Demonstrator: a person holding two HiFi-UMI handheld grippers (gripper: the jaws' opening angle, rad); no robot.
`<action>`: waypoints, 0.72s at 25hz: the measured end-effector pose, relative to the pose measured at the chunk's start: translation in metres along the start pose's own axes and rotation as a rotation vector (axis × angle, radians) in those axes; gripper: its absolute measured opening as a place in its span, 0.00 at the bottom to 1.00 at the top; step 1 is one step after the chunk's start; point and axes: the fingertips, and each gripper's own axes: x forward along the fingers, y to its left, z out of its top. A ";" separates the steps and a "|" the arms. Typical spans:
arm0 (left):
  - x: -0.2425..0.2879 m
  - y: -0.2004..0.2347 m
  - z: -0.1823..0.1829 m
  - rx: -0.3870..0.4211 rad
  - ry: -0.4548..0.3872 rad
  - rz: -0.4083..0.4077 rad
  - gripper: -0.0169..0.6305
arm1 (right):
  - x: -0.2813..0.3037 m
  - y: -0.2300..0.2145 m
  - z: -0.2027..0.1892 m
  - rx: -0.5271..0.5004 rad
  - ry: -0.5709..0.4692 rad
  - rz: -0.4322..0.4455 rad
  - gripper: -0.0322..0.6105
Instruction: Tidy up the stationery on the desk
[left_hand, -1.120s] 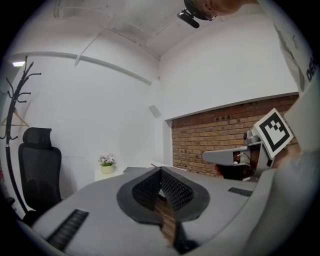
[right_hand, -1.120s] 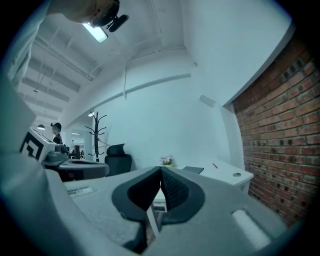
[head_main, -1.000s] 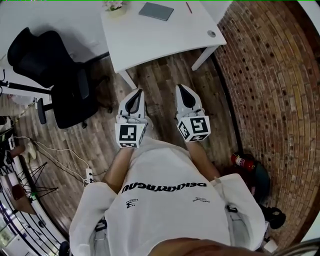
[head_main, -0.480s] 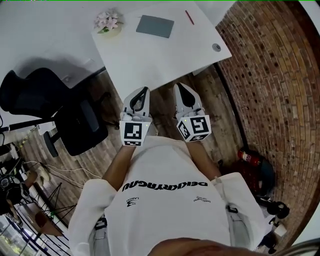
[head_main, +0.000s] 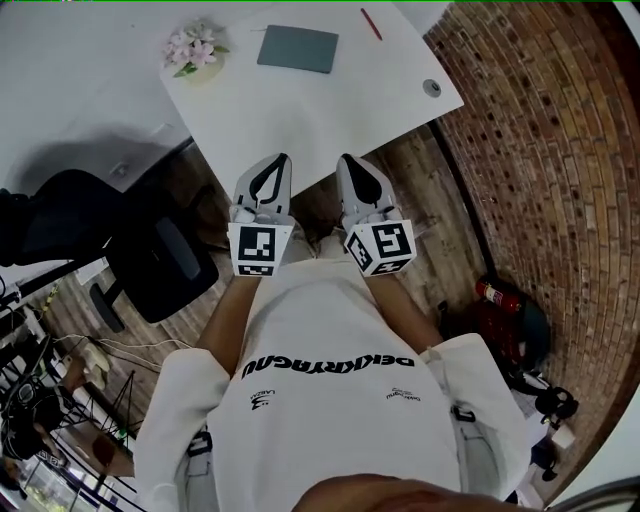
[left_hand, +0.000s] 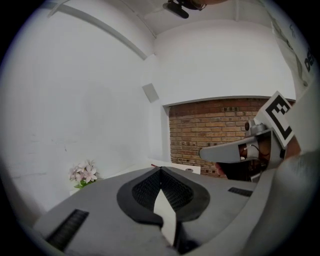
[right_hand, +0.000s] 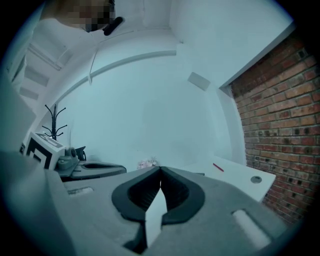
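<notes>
A white desk (head_main: 330, 115) stands ahead in the head view, holding a grey notebook (head_main: 297, 48) and a red pen (head_main: 371, 23) toward its far side. My left gripper (head_main: 268, 170) and right gripper (head_main: 350, 166) are held side by side near the desk's front edge, above the wooden floor. Both are shut, tips touching, with nothing between them. The right gripper view shows its own shut jaws (right_hand: 160, 171), the red pen (right_hand: 218, 167) and the desk (right_hand: 240, 175) beyond. In the left gripper view the left gripper (left_hand: 160, 170) points at the desk.
A small pot of pink flowers (head_main: 193, 50) sits at the desk's far left corner, and a round grommet (head_main: 431, 87) at its right. A black office chair (head_main: 120, 250) is to the left. A brick wall (head_main: 540, 150) runs along the right, with a red extinguisher (head_main: 497, 296) at its foot.
The view has moved toward the desk, which now lies closer and lower in the head view. Both grippers stay shut, side by side, and have come up to the desk's front edge.
</notes>
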 end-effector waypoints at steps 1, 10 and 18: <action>0.008 0.002 0.001 0.000 0.003 0.001 0.02 | 0.004 -0.004 -0.002 0.004 0.008 0.000 0.04; 0.101 0.023 0.006 0.004 0.042 0.025 0.02 | 0.071 -0.067 -0.001 0.041 0.040 0.013 0.04; 0.173 0.050 0.015 0.069 0.103 0.045 0.02 | 0.120 -0.103 0.008 0.105 0.062 0.053 0.04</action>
